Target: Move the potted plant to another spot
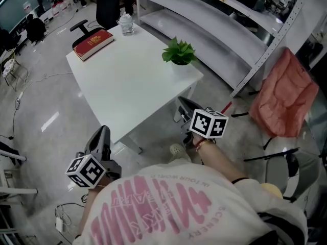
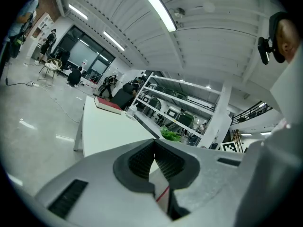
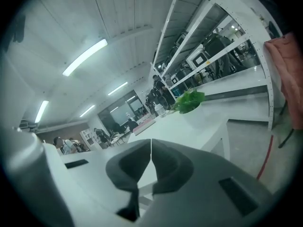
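One desk carried three things: one potted plant, one red book and one clear bottle-like container. Two hand-held grippers were in play, each with one marker cube.

The potted plant stood at the desk's right corner, close to both edges there, well apart from the book at the left corner and the container at the far corner. Its pot held a small bunch of green leaves that hid most of the rim from above. What the clear container held could not be made out.

The left hand-held gripper hung off the desk, just beside its near corner. Its own view showed the ribbed pads meeting at the tips, closed on nothing. The right hand-held gripper hung off the near right edge, below the plant's corner. In its view the jaws were pressed together along a thin line, also empty.

Only the head view gave the whole desk top, both cubes and the person's pink-printed shirt. It also showed a salmon cloth draped over a chair to the right. The left gripper view looked along the desk past book and container to the plant. The right gripper view saw the plant low and side-on. Both gripper views took in ceiling lights and distant people, which the head view lacked.
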Available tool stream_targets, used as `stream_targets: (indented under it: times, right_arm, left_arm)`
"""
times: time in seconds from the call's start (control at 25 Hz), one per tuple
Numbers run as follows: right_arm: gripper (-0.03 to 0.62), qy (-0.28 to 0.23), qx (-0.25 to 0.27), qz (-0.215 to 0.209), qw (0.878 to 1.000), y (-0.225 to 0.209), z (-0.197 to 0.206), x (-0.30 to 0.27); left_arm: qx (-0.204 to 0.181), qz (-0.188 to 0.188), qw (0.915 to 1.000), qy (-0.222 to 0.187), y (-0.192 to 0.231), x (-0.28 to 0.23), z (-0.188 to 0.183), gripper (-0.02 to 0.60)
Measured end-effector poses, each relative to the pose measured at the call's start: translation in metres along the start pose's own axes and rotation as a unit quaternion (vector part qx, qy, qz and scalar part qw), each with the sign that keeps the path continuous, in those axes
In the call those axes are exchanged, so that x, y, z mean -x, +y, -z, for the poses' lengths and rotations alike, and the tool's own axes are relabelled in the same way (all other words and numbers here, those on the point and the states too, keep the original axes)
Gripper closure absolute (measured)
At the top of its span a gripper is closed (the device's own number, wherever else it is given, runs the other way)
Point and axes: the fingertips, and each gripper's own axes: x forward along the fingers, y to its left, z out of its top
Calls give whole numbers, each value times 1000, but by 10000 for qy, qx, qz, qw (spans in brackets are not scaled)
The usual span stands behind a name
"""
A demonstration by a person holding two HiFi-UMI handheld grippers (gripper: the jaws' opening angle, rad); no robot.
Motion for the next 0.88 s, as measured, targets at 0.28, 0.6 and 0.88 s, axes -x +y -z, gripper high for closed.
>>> stream_targets:
  times: [0.28,0.6,0.88]
  right_arm:
    - [588,-195,201,325,9991,-1,15,42]
    - [588,-94,337,658,9972,-9,39,82]
    - [588,77,333,756,9966,-12,61,104]
  left_arm:
    - [-16,144,9998,130,-4,8,13,578]
    - [132,235,9992,310,-12,20,38,578]
    - [239,244,9982,497,-20,31,62,578]
